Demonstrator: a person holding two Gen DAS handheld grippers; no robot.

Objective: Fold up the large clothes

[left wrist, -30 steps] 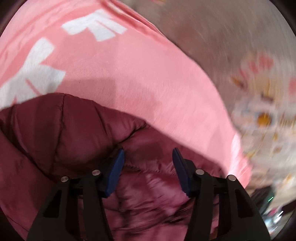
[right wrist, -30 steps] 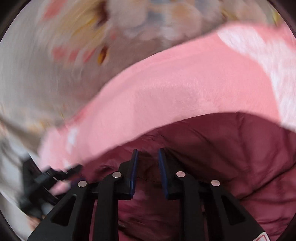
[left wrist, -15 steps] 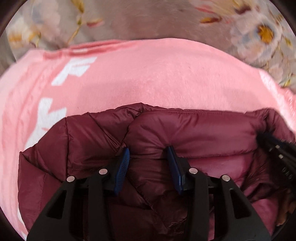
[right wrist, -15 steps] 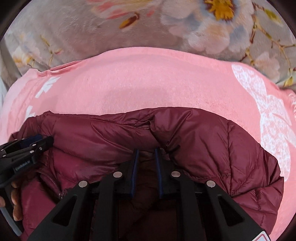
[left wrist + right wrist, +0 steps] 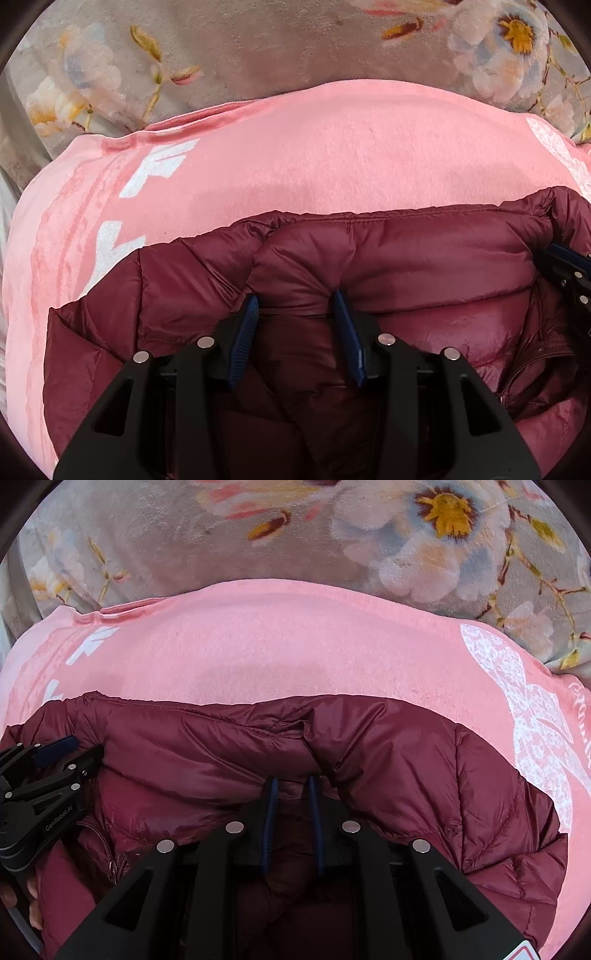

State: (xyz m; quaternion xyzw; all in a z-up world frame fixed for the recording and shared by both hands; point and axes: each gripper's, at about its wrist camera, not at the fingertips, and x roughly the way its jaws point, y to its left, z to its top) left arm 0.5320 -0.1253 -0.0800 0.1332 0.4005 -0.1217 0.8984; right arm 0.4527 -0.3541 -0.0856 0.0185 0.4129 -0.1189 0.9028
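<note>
A maroon puffer jacket lies on a pink cloth, its stitched top edge running across both views. My left gripper is shut on a thick fold of the jacket near that edge, with creases radiating from the blue pads. My right gripper is shut on a thinner fold of the same jacket, its jaws almost together. Each gripper shows in the other's view: the right gripper at the right edge, the left gripper at the left. The jacket's zipper lies between them.
The pink cloth with white lettering and a white lace print spreads under and beyond the jacket. Past it is a grey plush blanket with flowers. A person's fingers hold the left gripper.
Both views have rolled from tilted and blurred to level and sharp. The jacket's top edge now runs straight across the pink cloth. Both pairs of jaws have narrowed on the fabric.
</note>
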